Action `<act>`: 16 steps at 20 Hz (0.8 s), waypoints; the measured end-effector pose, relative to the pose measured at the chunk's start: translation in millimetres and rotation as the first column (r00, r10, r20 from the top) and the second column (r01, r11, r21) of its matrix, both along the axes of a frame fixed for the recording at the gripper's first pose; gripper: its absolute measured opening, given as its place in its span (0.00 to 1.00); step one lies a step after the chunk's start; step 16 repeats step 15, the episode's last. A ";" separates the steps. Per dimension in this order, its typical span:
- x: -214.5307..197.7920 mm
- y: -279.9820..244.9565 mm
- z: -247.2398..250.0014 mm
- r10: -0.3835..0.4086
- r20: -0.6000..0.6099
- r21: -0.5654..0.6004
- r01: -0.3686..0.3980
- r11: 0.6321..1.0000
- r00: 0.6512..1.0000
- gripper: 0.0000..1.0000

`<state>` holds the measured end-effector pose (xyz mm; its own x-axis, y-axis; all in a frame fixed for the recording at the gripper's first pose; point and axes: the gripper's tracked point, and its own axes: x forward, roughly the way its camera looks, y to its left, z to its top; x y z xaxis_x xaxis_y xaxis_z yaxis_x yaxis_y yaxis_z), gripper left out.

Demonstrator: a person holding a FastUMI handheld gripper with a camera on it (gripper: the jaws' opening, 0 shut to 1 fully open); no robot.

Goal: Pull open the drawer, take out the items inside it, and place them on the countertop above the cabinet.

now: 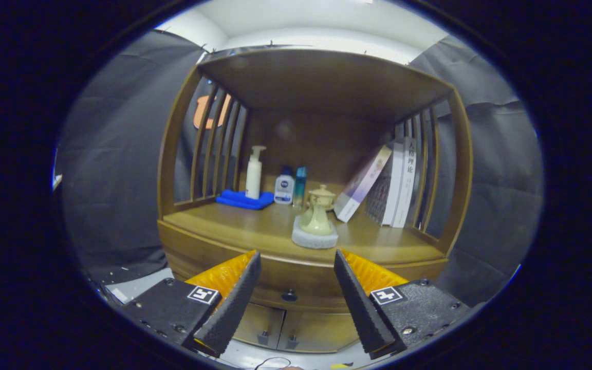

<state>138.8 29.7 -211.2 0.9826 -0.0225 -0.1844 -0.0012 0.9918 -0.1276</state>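
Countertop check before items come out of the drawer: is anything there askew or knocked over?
One book leans tilted against the upright books. The bottles and ceramic pot stand upright. The drawer is shut; the gripper is open ahead of its knob.

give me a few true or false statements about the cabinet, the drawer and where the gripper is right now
1. The drawer is shut. True.
2. The gripper is shut on the drawer knob. False: its fingers are spread open, and the knob sits in the gap between them, untouched.
3. A pale teapot stands on a grey round pad on the countertop. True.
4. The white pump bottle lies on its side. False: it stands upright on a blue cloth.
5. The books stand beside the pump bottle. False: they lean at the opposite end of the countertop.
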 end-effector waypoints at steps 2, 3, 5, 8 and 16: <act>-9.3 -2.8 38.0 0.004 0.049 0.030 -0.005 1.000 0.999 0.93; -15.3 -7.0 57.0 0.008 0.079 0.046 -0.012 0.999 0.997 0.93; -24.6 -12.9 91.1 0.008 0.133 0.060 -0.016 0.998 0.991 0.93; -37.4 -20.6 129.7 0.009 0.181 0.039 -0.016 0.999 0.983 0.93; -74.1 -28.4 212.7 0.043 0.281 0.017 -0.050 0.999 0.959 0.93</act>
